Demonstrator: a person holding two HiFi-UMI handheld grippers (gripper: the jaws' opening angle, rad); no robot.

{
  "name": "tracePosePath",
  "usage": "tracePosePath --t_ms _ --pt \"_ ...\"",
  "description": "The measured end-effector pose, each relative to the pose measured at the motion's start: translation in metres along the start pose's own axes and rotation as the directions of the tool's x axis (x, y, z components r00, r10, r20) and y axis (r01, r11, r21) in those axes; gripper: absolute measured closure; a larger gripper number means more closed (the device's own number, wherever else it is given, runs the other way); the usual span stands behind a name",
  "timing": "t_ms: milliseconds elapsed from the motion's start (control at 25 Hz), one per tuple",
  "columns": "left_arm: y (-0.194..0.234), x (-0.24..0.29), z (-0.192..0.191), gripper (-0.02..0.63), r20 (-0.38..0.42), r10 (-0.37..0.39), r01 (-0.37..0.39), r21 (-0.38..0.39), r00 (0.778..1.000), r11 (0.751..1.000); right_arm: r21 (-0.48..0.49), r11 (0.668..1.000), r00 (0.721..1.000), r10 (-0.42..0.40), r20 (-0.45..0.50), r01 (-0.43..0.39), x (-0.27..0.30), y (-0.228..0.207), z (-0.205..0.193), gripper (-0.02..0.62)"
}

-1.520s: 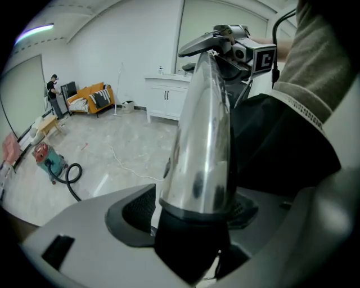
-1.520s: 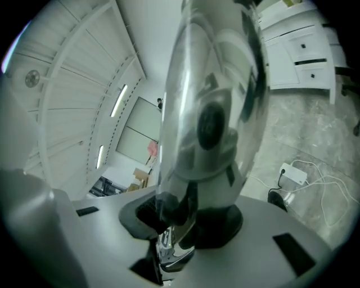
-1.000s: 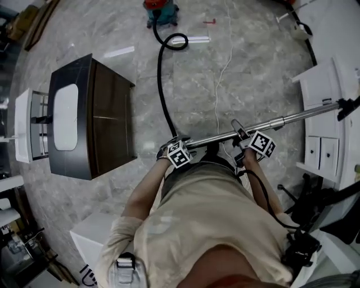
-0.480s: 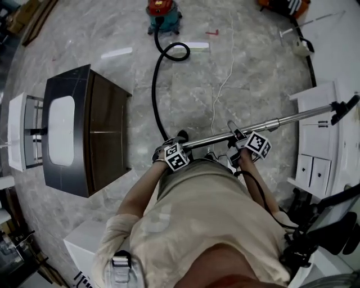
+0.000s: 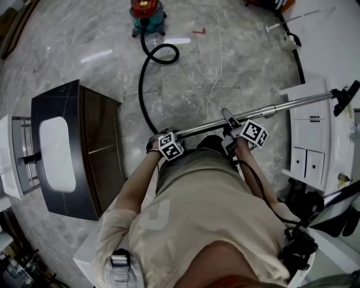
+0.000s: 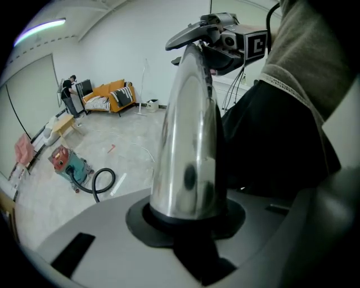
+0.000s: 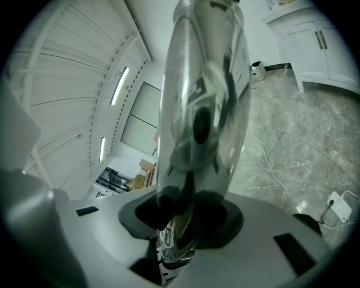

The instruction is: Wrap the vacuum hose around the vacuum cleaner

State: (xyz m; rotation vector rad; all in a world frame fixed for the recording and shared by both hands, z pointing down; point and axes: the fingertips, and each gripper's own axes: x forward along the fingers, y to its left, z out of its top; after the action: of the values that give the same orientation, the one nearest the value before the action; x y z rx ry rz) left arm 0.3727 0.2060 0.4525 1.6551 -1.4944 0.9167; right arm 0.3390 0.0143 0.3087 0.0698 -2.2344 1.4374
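Clenches the long chrome vacuum tube [image 5: 199, 127] in the right gripper's [image 5: 229, 125] jaws. Grasps its end in the left gripper's [image 5: 162, 139] jaws, just closed onto it. Leaves the black ribbed hose [image 5: 140, 84] curving over the grey marble floor [image 5: 185, 84] from that end to the red-and-teal vacuum cleaner [image 5: 147, 10], well apart.

The right tool [image 7: 183, 219] is clamped on a chrome wand [image 7: 205, 101], its dark pads pressed to either side of the tube; the wand rises up the middle of the view, its mirror surface full of warped reflections; to the right lies a grey marbled floor [image 7: 304, 124]; a white cable [image 7: 270, 165] snakes across it towards a white plug block [image 7: 339, 206] at the lower right; a white cabinet [image 7: 315, 34] stands top right; strip lights [image 7: 120, 84] line the ceiling at left.
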Motion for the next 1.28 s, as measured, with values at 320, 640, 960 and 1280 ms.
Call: tracePosePath --t_ms 320,640,960,1280 --pt "0.030 -0.004 0.007 0.526 0.029 0.086 -0.085 -0.023 0.996 0.996 0.052 0.999 0.999 -0.008 -0.036 0.010 0.031 -0.006 0.017 0.476" --pt "0.059 0.012 0.035 0.529 -0.019 0.109 -0.110 -0.039 0.994 0.993 0.095 0.995 0.997 0.030 -0.070 -0.023 0.056 -0.027 0.059 0.476" --pt "0.098 0.034 0.114 0.529 -0.104 0.182 -0.179 0.033 0.978 0.983 0.187 0.978 0.990 0.112 -0.088 -0.094 0.056 -0.068 0.144 0.476" --pt "0.153 0.045 0.168 0.543 -0.096 0.182 -0.169 0.135 0.979 0.976 0.267 0.962 0.997 0.068 -0.031 -0.057 0.085 -0.089 0.211 0.476"
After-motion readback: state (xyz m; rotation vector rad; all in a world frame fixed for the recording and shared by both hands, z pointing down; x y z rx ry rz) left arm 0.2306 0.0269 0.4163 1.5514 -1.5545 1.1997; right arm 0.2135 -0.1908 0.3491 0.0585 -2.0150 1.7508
